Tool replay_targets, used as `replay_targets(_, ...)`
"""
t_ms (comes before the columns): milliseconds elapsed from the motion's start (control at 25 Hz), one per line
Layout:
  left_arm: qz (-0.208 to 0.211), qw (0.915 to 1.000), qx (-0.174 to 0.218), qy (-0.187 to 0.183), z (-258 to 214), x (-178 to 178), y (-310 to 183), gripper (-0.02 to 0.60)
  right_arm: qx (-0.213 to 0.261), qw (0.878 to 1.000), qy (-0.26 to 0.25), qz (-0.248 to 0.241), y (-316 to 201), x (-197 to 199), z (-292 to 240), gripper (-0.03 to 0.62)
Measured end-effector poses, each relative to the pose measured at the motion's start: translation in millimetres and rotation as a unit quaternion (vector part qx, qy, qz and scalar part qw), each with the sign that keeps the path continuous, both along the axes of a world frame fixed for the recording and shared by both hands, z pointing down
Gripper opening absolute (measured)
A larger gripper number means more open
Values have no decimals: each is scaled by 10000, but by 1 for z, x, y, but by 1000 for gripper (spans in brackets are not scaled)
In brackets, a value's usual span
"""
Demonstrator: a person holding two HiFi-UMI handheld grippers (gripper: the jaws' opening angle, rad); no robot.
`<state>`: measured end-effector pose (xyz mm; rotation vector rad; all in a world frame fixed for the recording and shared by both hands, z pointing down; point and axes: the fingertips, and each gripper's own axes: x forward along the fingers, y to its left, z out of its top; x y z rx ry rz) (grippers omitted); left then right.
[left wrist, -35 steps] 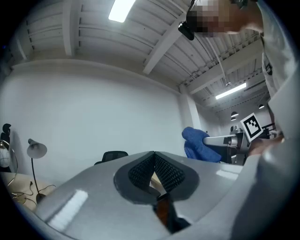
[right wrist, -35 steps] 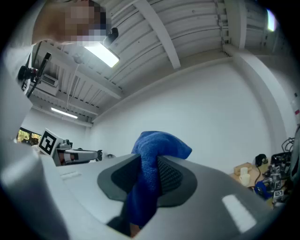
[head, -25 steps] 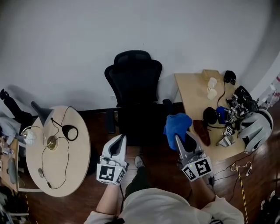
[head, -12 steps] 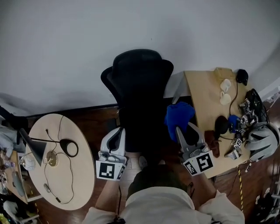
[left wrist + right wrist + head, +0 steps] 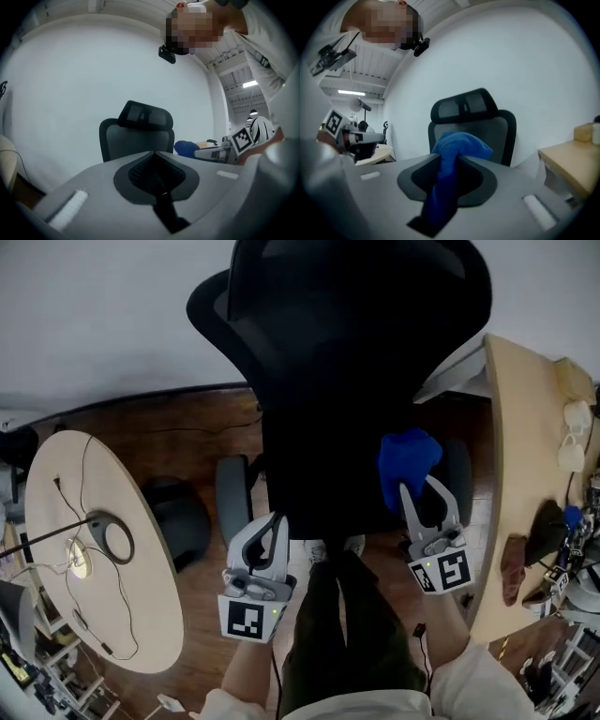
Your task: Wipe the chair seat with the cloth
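I am standing by as the person leans in close over the black chair (image 5: 347, 343), a tool in each hand. The right hand-held gripper (image 5: 422, 491) is clamped on the blue cloth (image 5: 407, 456). Its own view shows the fabric pinched between the 2 jaws, bunched above the tips and trailing down toward the camera. The cloth sits over the right edge of the chair seat (image 5: 319, 484), just beside the right armrest (image 5: 458, 479). I cannot tell whether it touches the seat. The left hand-held gripper (image 5: 267, 521) has its jaws together with nothing between them, at the front left of the seat near the left armrest (image 5: 230, 507). A wooden bench (image 5: 511, 456) stands to the right of the chair, and a round bench (image 5: 47, 521) stands to the left.
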<state>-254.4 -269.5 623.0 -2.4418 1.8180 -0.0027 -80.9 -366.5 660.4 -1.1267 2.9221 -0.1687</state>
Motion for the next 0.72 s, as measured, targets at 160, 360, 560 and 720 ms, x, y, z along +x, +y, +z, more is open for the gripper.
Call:
replay_targets(160, -26, 10000, -57, 43, 58, 13, -9, 35, -211, 9996, 60, 161, -33, -19, 125, 98)
replay_targets(360, -243, 9993, -236, 166, 64, 13, 12, 35, -969, 9936, 422, -396, -46, -113, 248, 97)
replay_targets(560, -310, 9991, -193, 202, 58, 9, 27, 35, -2260, 9611, 1187, -1055, -43, -222, 383, 95)
replay_targets(720, -327, 9989, -262, 191, 70, 7, 34, 35, -2905, 9323, 1870, -1075, -53, -253, 442, 97)
